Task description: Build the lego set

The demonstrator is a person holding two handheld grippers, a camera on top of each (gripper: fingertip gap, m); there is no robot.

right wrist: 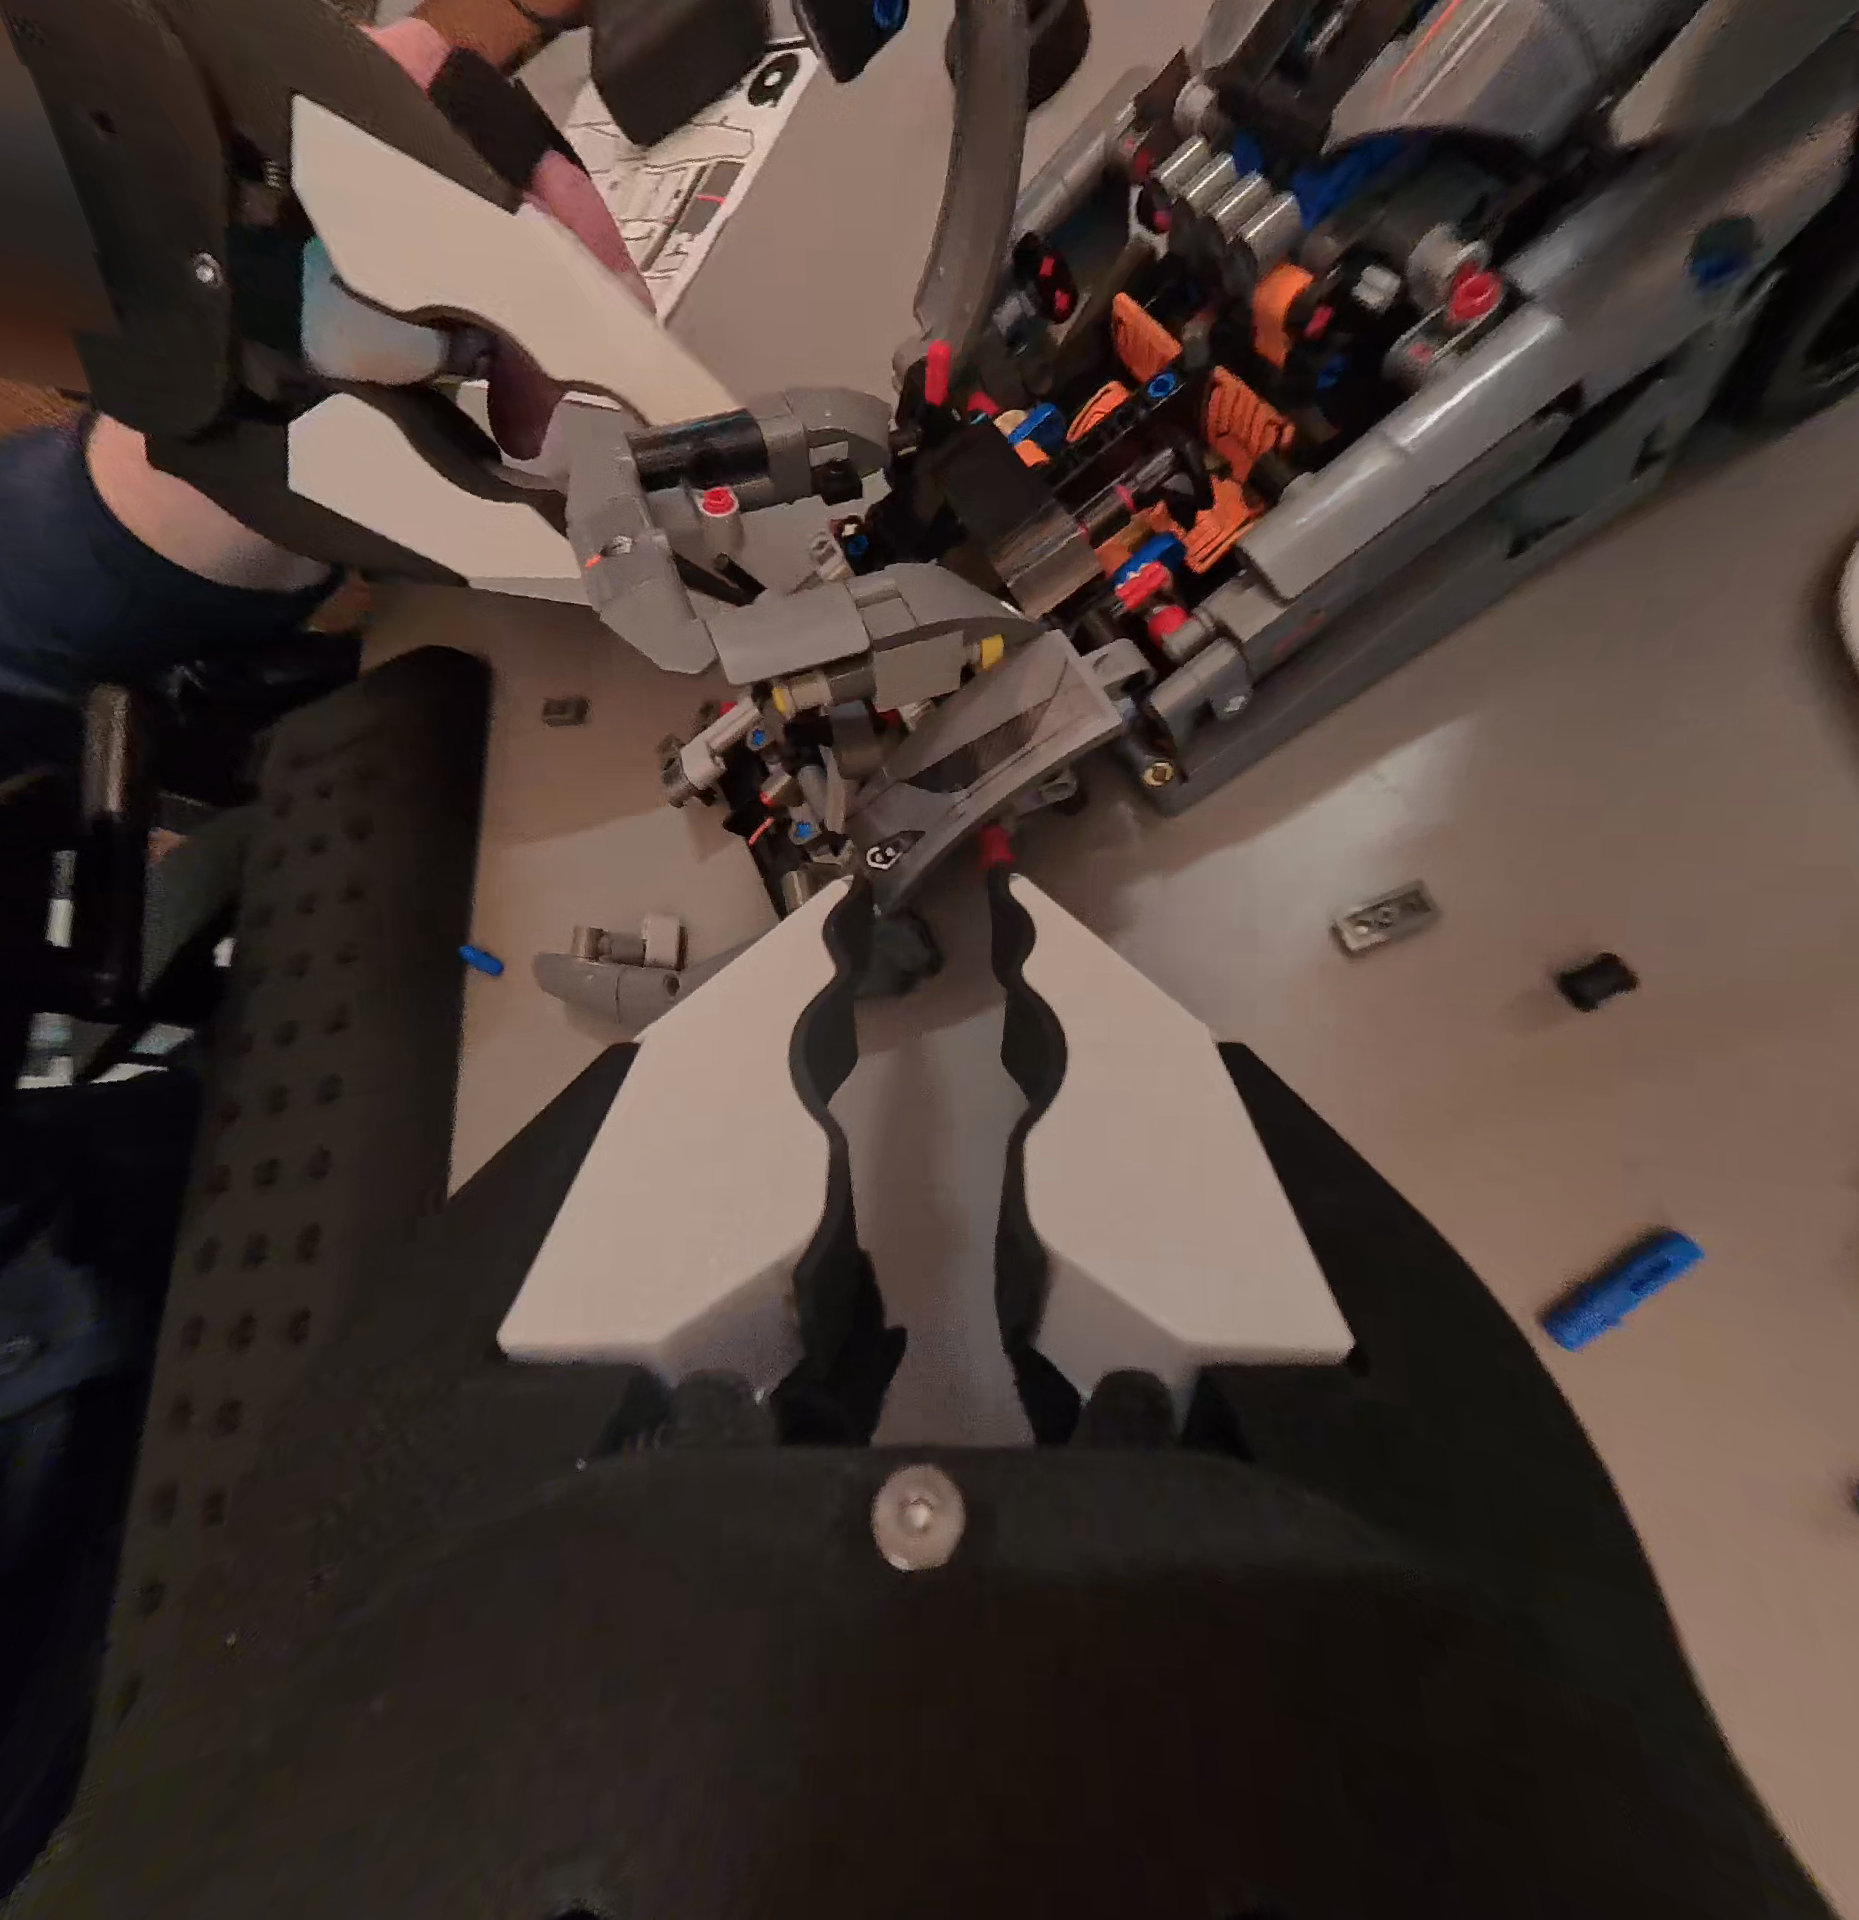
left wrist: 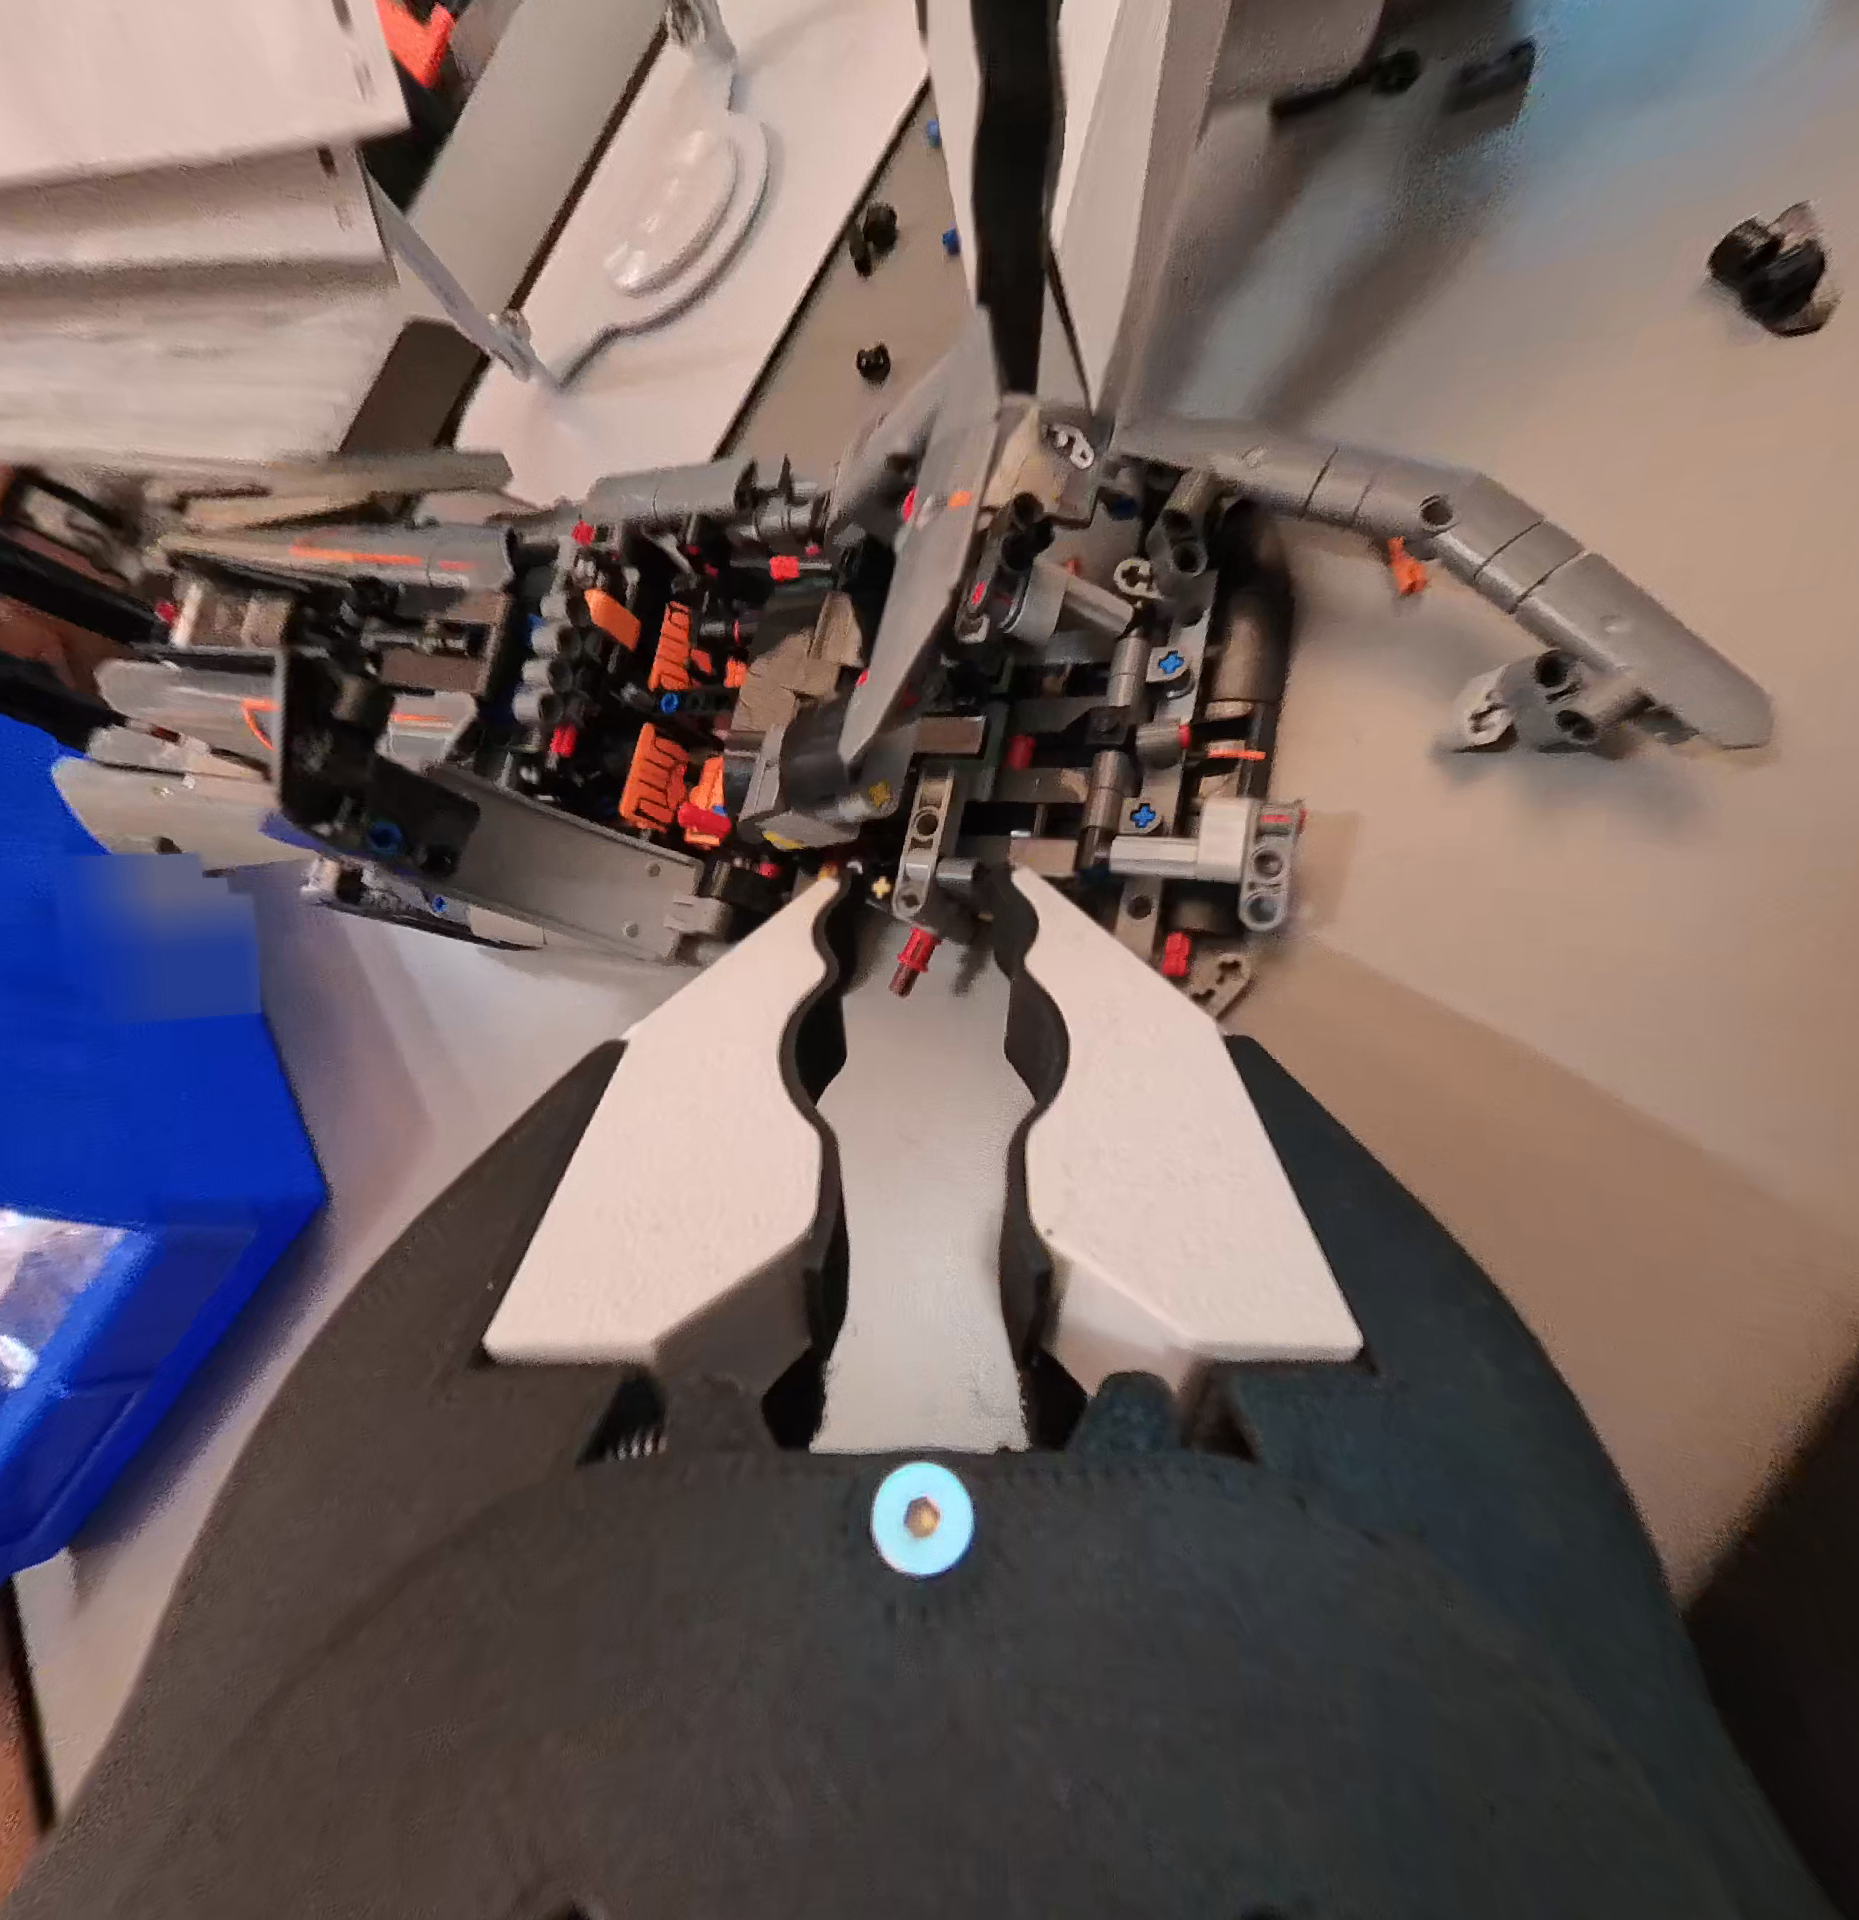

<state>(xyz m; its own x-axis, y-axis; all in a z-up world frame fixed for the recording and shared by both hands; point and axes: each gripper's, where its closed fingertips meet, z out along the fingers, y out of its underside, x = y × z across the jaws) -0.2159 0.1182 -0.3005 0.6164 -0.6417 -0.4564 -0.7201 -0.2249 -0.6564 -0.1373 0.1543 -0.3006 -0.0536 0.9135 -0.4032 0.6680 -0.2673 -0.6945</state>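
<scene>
A grey lego car [left wrist: 592, 727] with orange and black inner parts lies on the table; it also shows in the right wrist view [right wrist: 1372, 436]. My left gripper [left wrist: 927, 881] is shut on a grey beam with a red pin [left wrist: 912, 961] at the car's front frame. In the right wrist view the left gripper [right wrist: 634, 488] comes in from the upper left and grips that front end. My right gripper [right wrist: 927, 888] is shut on a grey curved panel [right wrist: 966, 790] at the front of the car. In the left wrist view the right gripper [left wrist: 1039, 405] comes down from the top.
A loose grey curved arch piece [left wrist: 1527, 582] and a black part [left wrist: 1772, 265] lie to the right. A blue bin [left wrist: 125, 1039] stands at the left. In the right wrist view, a blue piece [right wrist: 1621, 1288], a black piece [right wrist: 1595, 982], a grey plate [right wrist: 1382, 920] and a small grey assembly [right wrist: 624, 971] lie on the table. The gap from one gripper's tips to the other's is roughly 9 cm.
</scene>
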